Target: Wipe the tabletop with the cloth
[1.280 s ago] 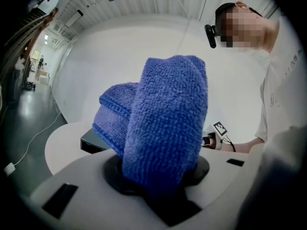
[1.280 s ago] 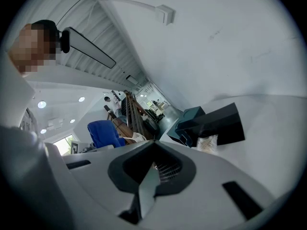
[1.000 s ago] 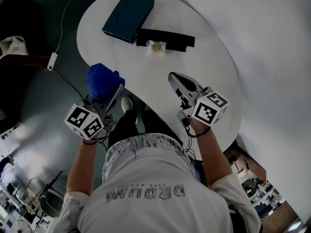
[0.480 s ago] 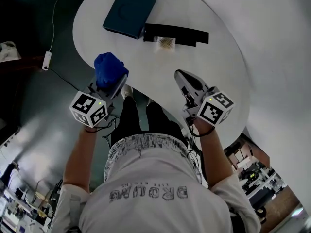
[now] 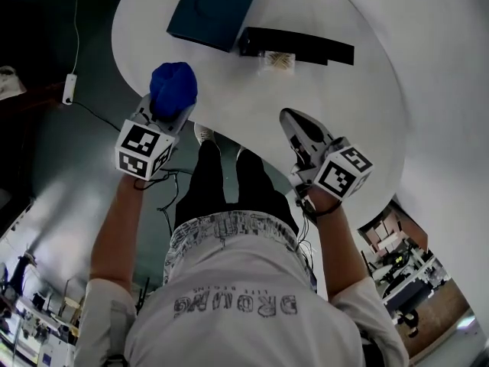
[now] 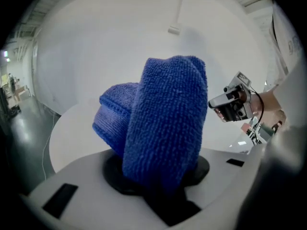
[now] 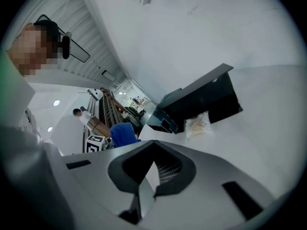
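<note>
left hand-held gripper has carried cloth forward, seemingly over tabletop.

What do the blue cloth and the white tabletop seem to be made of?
The blue folded cloth looks like matt microfibre or terry: fine looped pile shows. The white rounded tabletop looks smooth and hard, perhaps laminate; its even, slightly sheened surface leaves that open.

Blue cloth, white tabletop, dark teal box.
</note>
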{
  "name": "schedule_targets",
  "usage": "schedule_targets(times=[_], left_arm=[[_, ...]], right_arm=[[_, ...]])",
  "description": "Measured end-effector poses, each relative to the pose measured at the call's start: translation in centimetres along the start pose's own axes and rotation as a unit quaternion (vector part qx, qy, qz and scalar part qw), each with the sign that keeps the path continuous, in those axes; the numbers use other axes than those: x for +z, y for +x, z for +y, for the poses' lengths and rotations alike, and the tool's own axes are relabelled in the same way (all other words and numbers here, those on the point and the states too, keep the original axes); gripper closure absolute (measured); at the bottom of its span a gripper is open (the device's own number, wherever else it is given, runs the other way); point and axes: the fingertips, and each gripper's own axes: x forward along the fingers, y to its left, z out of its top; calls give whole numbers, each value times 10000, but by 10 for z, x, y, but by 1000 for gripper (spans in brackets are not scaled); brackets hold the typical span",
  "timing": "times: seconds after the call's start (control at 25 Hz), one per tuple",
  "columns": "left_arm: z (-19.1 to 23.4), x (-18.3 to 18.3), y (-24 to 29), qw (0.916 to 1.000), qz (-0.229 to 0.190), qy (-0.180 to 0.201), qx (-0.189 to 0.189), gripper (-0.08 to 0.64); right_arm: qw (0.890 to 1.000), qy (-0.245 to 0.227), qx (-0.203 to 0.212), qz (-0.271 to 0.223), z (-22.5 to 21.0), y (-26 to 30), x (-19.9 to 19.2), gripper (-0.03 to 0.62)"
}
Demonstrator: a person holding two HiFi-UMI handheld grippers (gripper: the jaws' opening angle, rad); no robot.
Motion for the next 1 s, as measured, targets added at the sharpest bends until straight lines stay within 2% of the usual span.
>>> schedule_targets(times=[0.2, 0.36, 0.56, 0.84, 1.0], left_arm=[[-5, -11, 29, 9968, 463, 651, 62, 403], [2, -23, 33, 9907, 924, 996, 115, 403], [1, -39, 52, 9886, 1148, 967, 89, 403], [-4, -45, 64, 9886, 1114, 1007, 122, 405], [-17, -41, 70, 9877, 1109, 1104, 14, 405]], right_arm=[[9999, 148, -78, 2, -24, -5, -8, 586], [9997, 209, -90, 24, -16, 2, -13, 586], [9995, 297, -147, 1, -31, -5, -12, 586], [9986, 465, -234, -58, -46, -15, -17, 584], [9983, 519, -234, -101, -47, -19, -19, 586]])
